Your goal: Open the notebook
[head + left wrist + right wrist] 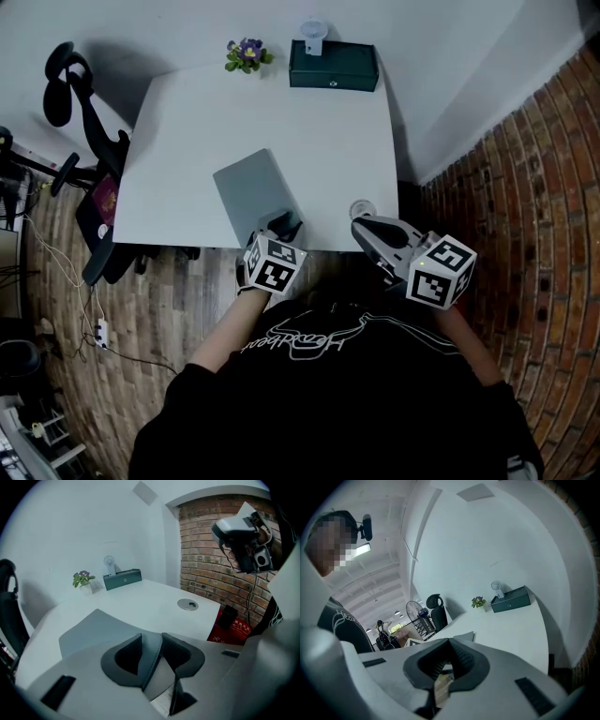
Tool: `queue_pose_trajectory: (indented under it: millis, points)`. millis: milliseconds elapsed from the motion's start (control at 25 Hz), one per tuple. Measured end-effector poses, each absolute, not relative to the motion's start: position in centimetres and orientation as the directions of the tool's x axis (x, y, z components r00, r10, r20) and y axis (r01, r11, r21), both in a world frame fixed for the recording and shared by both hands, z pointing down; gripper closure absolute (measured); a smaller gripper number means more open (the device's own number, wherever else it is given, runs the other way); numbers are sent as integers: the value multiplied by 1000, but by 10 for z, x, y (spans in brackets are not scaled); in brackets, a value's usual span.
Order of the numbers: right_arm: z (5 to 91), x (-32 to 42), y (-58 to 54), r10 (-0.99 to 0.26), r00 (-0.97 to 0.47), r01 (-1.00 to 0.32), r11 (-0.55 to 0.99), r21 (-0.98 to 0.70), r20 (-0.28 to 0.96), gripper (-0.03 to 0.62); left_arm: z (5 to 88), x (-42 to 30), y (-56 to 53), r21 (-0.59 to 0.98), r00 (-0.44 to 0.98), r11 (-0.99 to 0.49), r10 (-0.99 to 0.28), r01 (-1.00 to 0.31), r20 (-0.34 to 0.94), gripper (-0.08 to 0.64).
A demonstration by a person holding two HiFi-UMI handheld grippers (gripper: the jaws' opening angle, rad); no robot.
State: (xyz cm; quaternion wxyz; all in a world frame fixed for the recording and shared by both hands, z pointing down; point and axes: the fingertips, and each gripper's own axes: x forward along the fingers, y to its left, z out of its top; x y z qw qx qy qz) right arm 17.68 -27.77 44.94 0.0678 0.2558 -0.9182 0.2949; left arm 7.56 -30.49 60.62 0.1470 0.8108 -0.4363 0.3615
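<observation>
One grey notebook (251, 192) lies at the white table's (281, 122) near edge, its corner pinched in the left gripper (284, 226). The right gripper (362, 226), jaws together and empty, hangs at that edge. One green box (333, 67) stands opposite.

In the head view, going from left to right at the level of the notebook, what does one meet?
Chair → notebook → cable hole → brick wall.

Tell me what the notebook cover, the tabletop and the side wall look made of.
The grey flat notebook: matte cover that bends where lifted, likely plastic or card. The white square tabletop: smooth, faintly glossy, probably laminate. The red-brown side wall: bare brick, mortar lines visible.
</observation>
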Motion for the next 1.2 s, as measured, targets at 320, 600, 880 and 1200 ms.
queue_pose_trajectory:
  millis: [320,600,880,1200]
  points:
    - [451,172,-279,-433,-861,-507,682,-527,267,592,597,77,-301,-43,395,-584,-600,-810,696,473]
    - [442,161,-276,-435,-861,-507,685,-522,265,592,581,73,-297,-13,425,-585,-604,-811,674,506]
    - [430,142,-269,-434,-866,-496,686,-532,248,592,550,56,-290,55,462,-558,-624,-828,630,515]
    - [430,124,-261,-437,-867,-491,670,-557,238,592,520,33,-276,107,487,-535,-643,-838,592,517]
